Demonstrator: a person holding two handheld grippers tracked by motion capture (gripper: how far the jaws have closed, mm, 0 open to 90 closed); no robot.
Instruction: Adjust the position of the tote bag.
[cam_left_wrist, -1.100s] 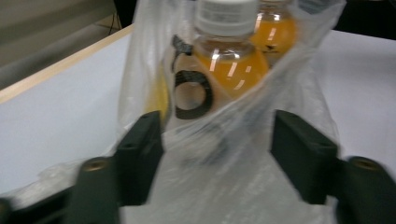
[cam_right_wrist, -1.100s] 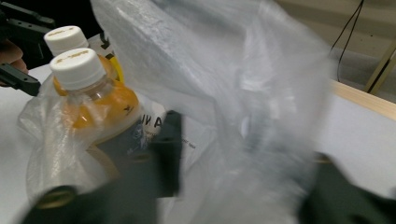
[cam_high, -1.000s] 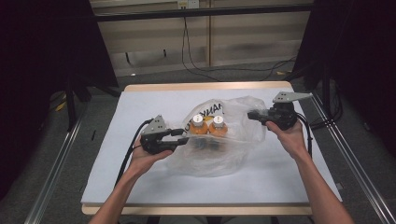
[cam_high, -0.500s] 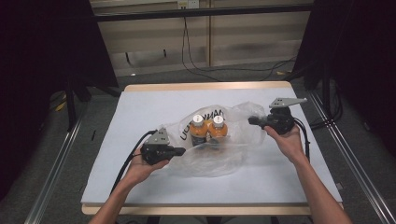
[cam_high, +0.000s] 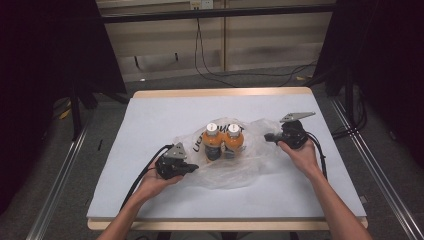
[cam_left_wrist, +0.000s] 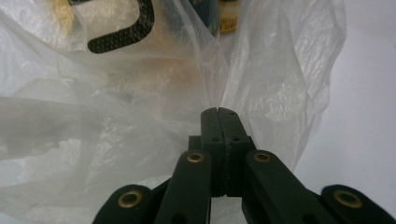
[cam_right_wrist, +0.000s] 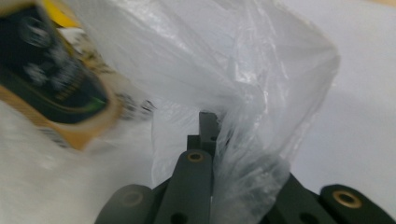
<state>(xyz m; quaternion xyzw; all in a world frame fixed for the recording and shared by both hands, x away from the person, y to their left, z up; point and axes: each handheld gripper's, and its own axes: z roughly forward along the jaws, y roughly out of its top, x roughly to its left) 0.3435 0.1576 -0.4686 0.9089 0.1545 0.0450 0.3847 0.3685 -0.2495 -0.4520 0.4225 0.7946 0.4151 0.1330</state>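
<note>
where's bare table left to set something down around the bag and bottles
Bare: the far strip of the table beyond the plastic bag, the near strip in front of it, and the left side. Crowded: the middle, with two bottles, left gripper and right gripper.

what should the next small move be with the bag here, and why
Probably ease both tools further apart and downward. The left tool and right tool are each shut on the plastic bag, whose film lies slumped around the two upright orange bottles, so widening the mouth would likely bare them.
</note>
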